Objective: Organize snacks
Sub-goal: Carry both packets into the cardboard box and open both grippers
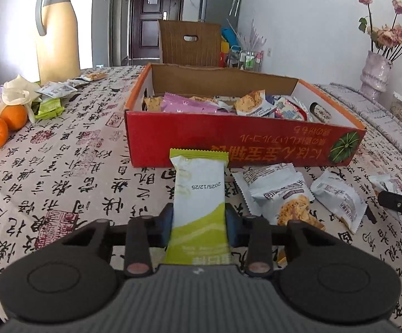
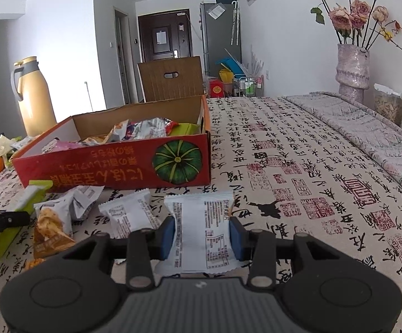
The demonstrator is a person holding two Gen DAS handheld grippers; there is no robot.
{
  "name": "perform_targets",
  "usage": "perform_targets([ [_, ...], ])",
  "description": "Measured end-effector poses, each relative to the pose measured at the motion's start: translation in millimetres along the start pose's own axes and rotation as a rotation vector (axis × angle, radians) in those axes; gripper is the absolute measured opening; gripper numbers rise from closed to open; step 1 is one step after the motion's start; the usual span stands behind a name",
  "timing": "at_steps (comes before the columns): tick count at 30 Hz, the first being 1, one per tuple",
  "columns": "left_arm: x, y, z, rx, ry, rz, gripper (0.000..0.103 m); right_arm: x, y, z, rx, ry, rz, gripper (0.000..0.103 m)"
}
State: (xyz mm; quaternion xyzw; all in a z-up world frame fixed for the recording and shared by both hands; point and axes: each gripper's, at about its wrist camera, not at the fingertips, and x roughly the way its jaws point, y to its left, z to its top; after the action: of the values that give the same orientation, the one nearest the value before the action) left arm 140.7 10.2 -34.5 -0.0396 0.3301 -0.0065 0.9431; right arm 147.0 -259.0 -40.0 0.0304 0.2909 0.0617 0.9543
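My left gripper (image 1: 199,223) is shut on a green and white snack bar (image 1: 198,191) and holds it just in front of the red cardboard box (image 1: 228,141). The box holds several snack packets. My right gripper (image 2: 203,234) is shut on a white snack packet (image 2: 202,222), right of the box (image 2: 112,166) and near its front corner. Loose white packets (image 1: 281,191) lie on the cloth between the grippers; they also show in the right wrist view (image 2: 126,216). The left gripper with its green bar (image 2: 9,222) shows at the left edge there.
A cream thermos jug (image 1: 58,33) stands at the back left. Oranges (image 1: 4,126), a white glove and more packets (image 1: 51,105) lie at the left. A vase with dried flowers (image 2: 352,69) and a folded grey cloth (image 2: 367,122) are at the right. A chair back (image 1: 190,41) stands behind the box.
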Motion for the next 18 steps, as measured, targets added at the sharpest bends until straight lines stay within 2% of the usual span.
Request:
perform_targets([
  [9, -26.9, 1.7, 9.4, -0.004, -0.079, -0.013, 0.037, -6.7, 4.7, 7.0, -0.014, -0.028, 0.011, 0.040],
  [18, -38.7, -11.6, 38.4, 0.034, -0.173, -0.012, 0.037, -8.9, 20.3, 30.7, -0.052, -0.096, 0.045, 0.040],
])
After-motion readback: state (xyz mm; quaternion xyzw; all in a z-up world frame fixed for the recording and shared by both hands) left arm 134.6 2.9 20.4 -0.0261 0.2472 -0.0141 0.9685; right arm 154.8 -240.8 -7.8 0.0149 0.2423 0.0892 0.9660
